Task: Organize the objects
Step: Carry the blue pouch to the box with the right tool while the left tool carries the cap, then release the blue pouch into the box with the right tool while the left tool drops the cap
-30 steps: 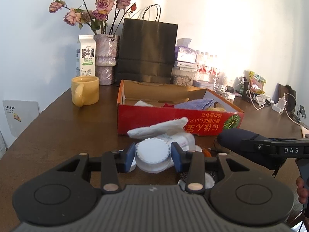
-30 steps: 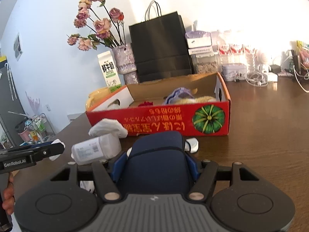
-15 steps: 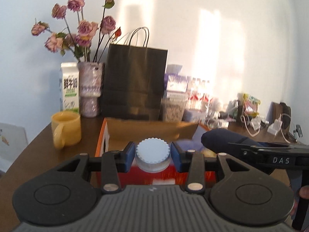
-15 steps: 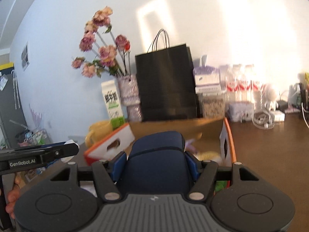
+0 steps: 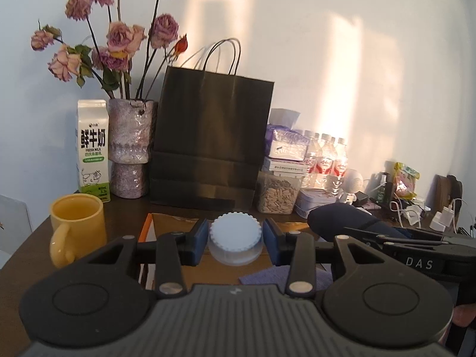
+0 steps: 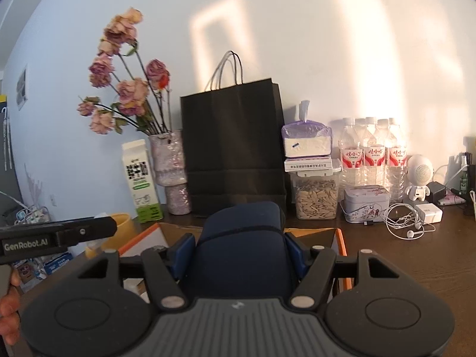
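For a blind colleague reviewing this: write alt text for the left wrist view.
The left gripper clamps a white ridged-cap bottle above an open cardboard box. Behind stand a yellow mug, milk carton, black paper bag and dried roses.

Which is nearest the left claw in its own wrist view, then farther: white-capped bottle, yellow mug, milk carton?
1. White-capped bottle: gripped in the left claw.
2. Yellow mug: left, on the table.
3. Milk carton: far left, against the wall.
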A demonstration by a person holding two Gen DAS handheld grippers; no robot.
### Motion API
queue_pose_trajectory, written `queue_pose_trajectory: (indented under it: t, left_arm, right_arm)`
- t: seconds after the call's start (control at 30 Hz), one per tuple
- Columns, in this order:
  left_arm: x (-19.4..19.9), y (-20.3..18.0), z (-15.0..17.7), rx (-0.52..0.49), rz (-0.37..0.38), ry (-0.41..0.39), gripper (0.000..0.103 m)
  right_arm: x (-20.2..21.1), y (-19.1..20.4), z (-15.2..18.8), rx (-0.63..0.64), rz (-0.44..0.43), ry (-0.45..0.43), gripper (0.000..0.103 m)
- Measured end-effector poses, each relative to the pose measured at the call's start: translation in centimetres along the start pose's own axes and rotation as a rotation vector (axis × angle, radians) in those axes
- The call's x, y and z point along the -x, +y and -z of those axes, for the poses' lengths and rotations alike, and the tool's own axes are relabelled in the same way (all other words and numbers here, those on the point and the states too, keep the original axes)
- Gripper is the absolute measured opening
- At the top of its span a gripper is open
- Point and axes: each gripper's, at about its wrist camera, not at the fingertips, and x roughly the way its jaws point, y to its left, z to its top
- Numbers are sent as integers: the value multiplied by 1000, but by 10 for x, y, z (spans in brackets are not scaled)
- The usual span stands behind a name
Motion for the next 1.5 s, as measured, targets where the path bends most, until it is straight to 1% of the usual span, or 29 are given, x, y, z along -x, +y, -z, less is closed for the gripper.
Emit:
queue_pose_trajectory:
  t: [0.17,0.3,0.57,0.6,0.63,0.67,0.7,0.73,0.8,1.17,1.33,1.5]
  left_arm:
    - [-32,7,-4,21,0,34,41]
    - [-50,14,0,27,-7,76,41]
    - [-64,16,10,2,-15,128,41]
    - [-63,15,11,-4,-22,128,47]
    - [-63,14,11,-8,-29,126,69]
    - [-62,14,10,-9,-40,119,83]
    - [-60,13,10,-10,-53,104,103]
    - [-57,13,10,-14,-72,82,103]
    - [-55,12,8,-21,-77,76,103]
    - [-56,12,8,-13,-81,84,103]
    - [-52,11,6,-13,-75,75,103]
    - [-43,9,4,-13,-68,56,103]
  right_arm:
    - [-30,-12,2,-23,16,16,63]
    - [-49,-22,6,-48,25,50,63]
    - [-67,-33,19,-66,36,116,63]
    - [-67,-33,20,-67,35,115,63]
    - [-65,-33,19,-67,30,110,65]
    - [-64,-33,18,-66,27,107,82]
    - [-63,-32,18,-62,28,107,95]
    - [-61,-31,18,-54,35,102,103]
    - [-60,-28,17,-39,47,100,103]
    - [-60,-23,17,-23,49,107,103]
    - [-60,-22,17,-12,51,112,103]
    - [-54,-16,18,7,51,99,103]
